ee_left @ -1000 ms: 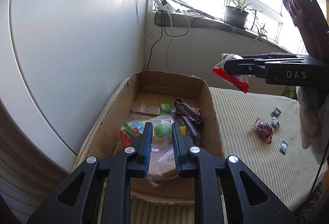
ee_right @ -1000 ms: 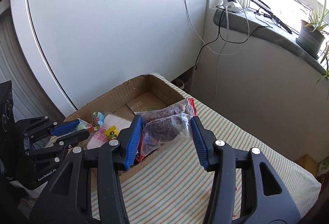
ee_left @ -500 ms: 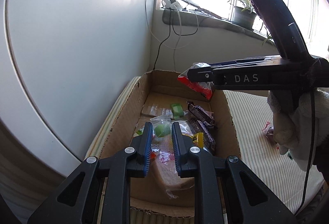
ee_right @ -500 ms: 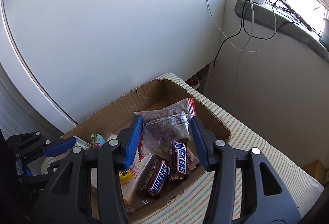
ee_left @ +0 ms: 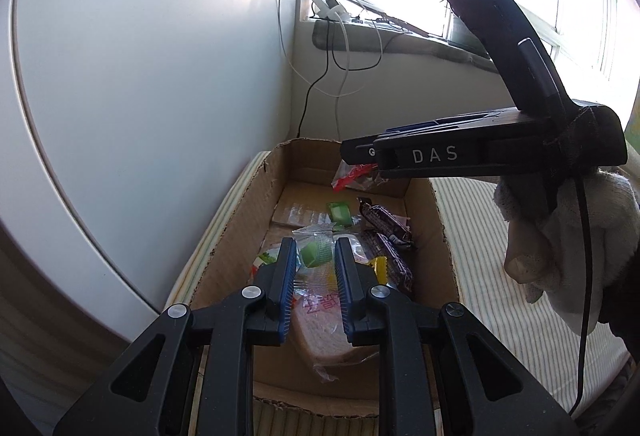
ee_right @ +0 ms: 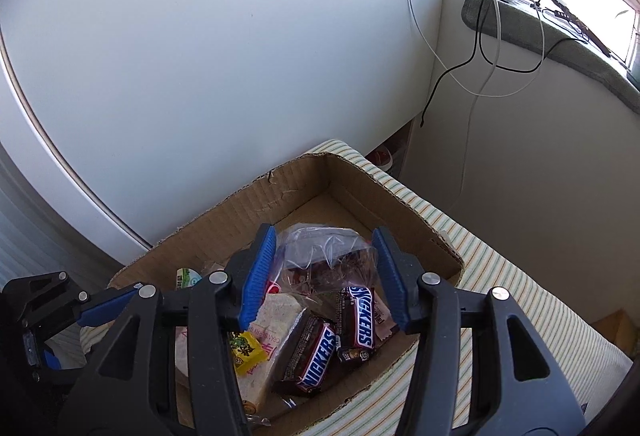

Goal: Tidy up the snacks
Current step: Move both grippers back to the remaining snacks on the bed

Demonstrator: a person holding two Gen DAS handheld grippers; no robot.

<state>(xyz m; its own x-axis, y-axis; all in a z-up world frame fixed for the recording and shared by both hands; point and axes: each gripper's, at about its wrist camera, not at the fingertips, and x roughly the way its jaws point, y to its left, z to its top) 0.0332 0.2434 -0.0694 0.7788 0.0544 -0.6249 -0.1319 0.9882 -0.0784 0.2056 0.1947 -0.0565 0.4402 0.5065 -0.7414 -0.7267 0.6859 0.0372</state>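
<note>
White wall panels and a sunlit window sill (ee_left: 420,39) strung with cables back a striped bench (ee_right: 500,276), where an open cardboard box (ee_right: 304,175) sits against the wall. Inside the box lie a wrapped slice of bread (ee_right: 276,332), two Snickers bars (ee_right: 316,356), a yellow candy (ee_right: 246,346) and a small green packet (ee_left: 340,213). A gloved hand (ee_left: 560,244) carries the right claw (ee_right: 326,276) over the far end of the box; its blue pads stand about half apart, with a clear bag of dark snacks (ee_right: 324,256) between them, the bag's red-edged end hanging below the fingers in the left wrist view, though whether the pads press on it cannot be told. Over the near end of the box the left claw (ee_left: 316,268) has its pads narrowly apart with a clear wrapper holding a green sweet (ee_left: 314,254) seen between them; whether it is gripped cannot be told.
</note>
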